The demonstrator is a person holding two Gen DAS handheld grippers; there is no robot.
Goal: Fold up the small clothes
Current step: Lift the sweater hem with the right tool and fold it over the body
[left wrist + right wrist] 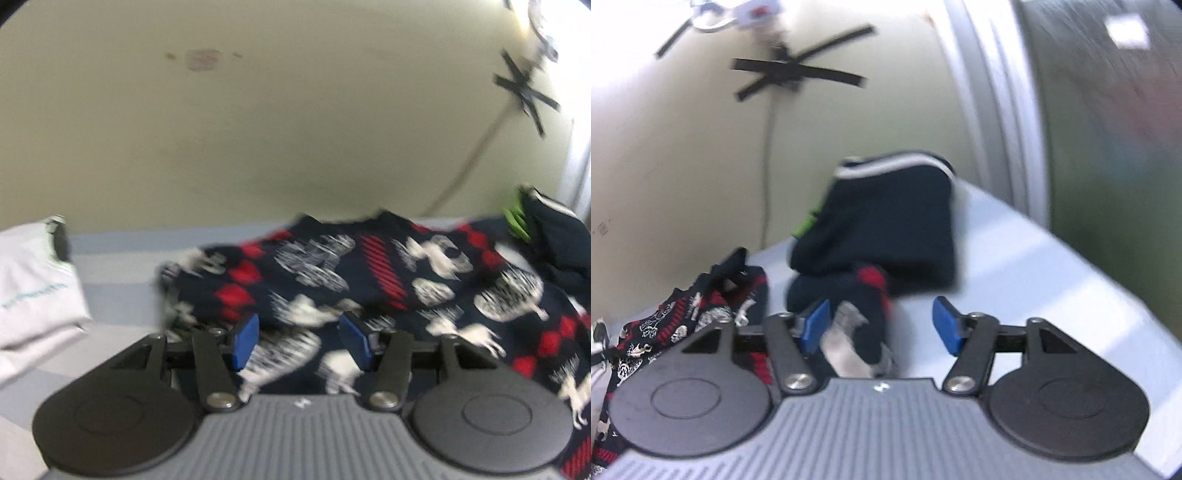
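The left gripper [301,339] sits at the lower centre of its frame with its blue pads [245,341] spread wide, nothing between them, just above the patterned garment [369,280]. At the left edge of that frame lies a folded white garment [35,295] on the pale blue surface [122,269]. The patterned garment, navy with red and white motifs, spreads from the centre to the lower right. At the right edge rests a dark navy garment [557,236] with a green patch, below crossed black tape [524,92] on the cream wall [258,129]. The right gripper [882,328] also stands wide open; part of the patterned cloth lies between its pads, ungripped. The navy garment occupies the frame centre beyond it.
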